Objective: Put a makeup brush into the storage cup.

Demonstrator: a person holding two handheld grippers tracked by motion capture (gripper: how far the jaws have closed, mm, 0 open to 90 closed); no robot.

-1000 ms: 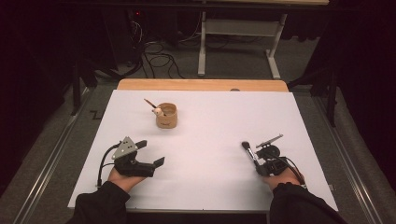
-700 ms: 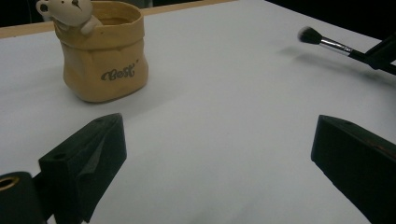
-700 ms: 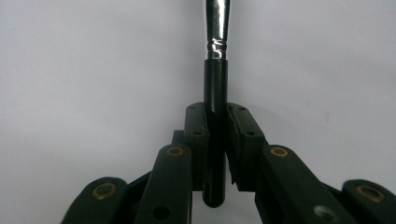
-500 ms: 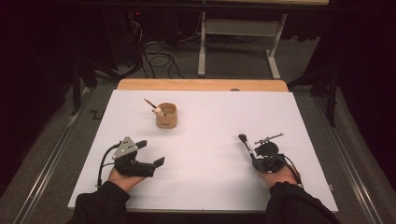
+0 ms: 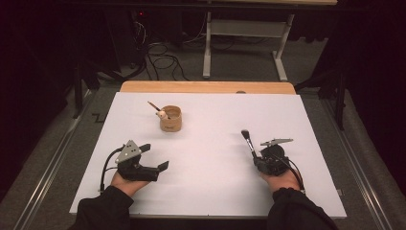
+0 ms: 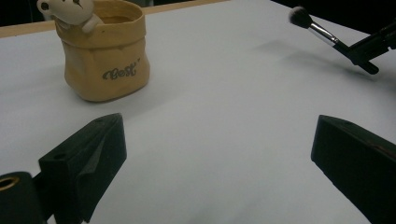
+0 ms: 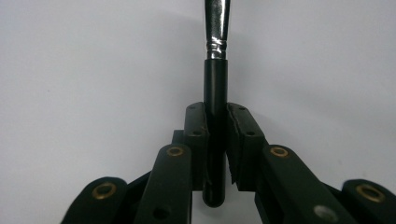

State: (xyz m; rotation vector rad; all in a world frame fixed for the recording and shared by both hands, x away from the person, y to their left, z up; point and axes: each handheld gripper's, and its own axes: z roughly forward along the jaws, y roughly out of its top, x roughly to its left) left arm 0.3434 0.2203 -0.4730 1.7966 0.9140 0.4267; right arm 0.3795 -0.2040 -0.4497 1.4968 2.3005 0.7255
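Now pinching the black handle of a slim makeup brush with a silver ferrule and dark bristle tuft [image 5: 248,142], with the right gripper [image 5: 262,162] pressed together on it low near the butt end, brush lifted clear of the white table sheet [image 5: 215,191] and angled up and away toward the middle. Best carried slowly toward the small tan fabric pot with a white bear figure on its rim [image 5: 170,119], standing well apart on the far left, then tipped handle-down over the opening; gripped so near the end, likely to swing, so no quick wrist turns. Left gripper [image 5: 152,168] spread wide and holding nothing, resting near the table's front edge. Inside of the pot hidden; thin stick poking from it too small to identify; bristle tuft cut off in the right gripper view.
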